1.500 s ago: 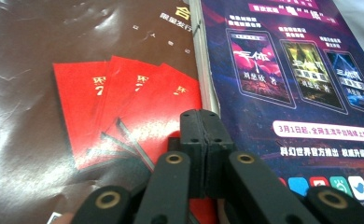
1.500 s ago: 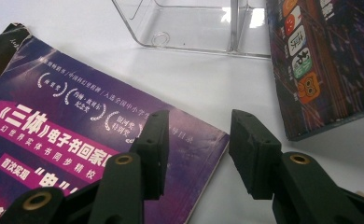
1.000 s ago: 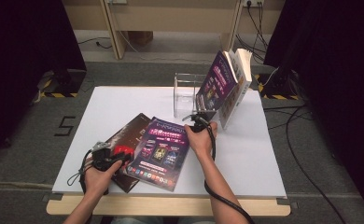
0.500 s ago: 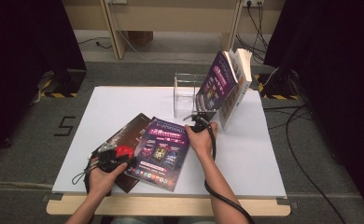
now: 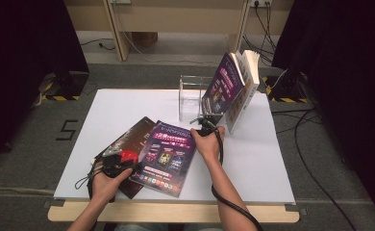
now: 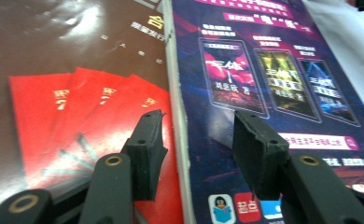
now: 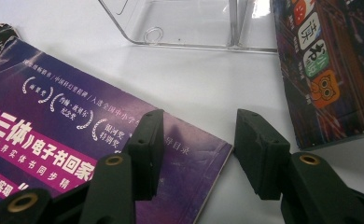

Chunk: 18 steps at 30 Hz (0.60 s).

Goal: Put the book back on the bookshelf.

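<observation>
A purple book (image 5: 168,153) lies flat on the white table (image 5: 272,159), partly over a dark brown book (image 5: 130,134). My left gripper (image 5: 127,159) rests at the seam between them. Its jaws (image 6: 199,135) have just been opening and stand open over the purple book's (image 6: 273,79) left edge, beside the brown book's red picture (image 6: 87,112), pressing nothing. My right gripper (image 5: 204,120) is at the purple book's far corner. Its jaws (image 7: 199,135) have also just widened and stand open, with the book's corner (image 7: 189,154) between them, untouched.
A clear acrylic stand (image 5: 193,94) stands at the back of the table. Another purple book (image 5: 224,89) leans upright against a thick pale-paged book (image 5: 247,84) just right of it, close to my right gripper. Cables (image 5: 315,159) trail on the floor at right.
</observation>
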Tool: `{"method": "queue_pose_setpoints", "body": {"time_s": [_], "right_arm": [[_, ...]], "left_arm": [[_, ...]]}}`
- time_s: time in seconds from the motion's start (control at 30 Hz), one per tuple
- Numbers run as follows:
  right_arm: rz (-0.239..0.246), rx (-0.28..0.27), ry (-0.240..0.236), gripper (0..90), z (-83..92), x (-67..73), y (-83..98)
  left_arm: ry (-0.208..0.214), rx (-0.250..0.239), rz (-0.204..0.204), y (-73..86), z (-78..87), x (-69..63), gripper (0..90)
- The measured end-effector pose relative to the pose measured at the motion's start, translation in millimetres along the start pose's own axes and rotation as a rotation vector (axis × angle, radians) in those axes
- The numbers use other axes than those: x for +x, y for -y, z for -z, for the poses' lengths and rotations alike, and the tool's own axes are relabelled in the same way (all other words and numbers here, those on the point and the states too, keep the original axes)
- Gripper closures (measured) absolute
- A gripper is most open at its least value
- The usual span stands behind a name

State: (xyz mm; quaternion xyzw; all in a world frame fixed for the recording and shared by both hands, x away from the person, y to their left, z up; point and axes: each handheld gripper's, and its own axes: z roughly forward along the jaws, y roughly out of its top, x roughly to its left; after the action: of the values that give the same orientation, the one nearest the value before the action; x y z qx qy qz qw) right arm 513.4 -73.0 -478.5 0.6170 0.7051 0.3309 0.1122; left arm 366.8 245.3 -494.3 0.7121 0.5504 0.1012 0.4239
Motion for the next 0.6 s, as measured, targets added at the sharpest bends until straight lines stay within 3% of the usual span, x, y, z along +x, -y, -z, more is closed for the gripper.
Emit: {"method": "queue_pose_setpoints", "body": {"time_s": [0.6], "right_arm": [[0.023,-0.005,0.003,53.7,-0.2,0.0,1.0]], "left_arm": [[0.011,0.002,0.001,-0.2,-1.7,-0.6,59.1]]}}
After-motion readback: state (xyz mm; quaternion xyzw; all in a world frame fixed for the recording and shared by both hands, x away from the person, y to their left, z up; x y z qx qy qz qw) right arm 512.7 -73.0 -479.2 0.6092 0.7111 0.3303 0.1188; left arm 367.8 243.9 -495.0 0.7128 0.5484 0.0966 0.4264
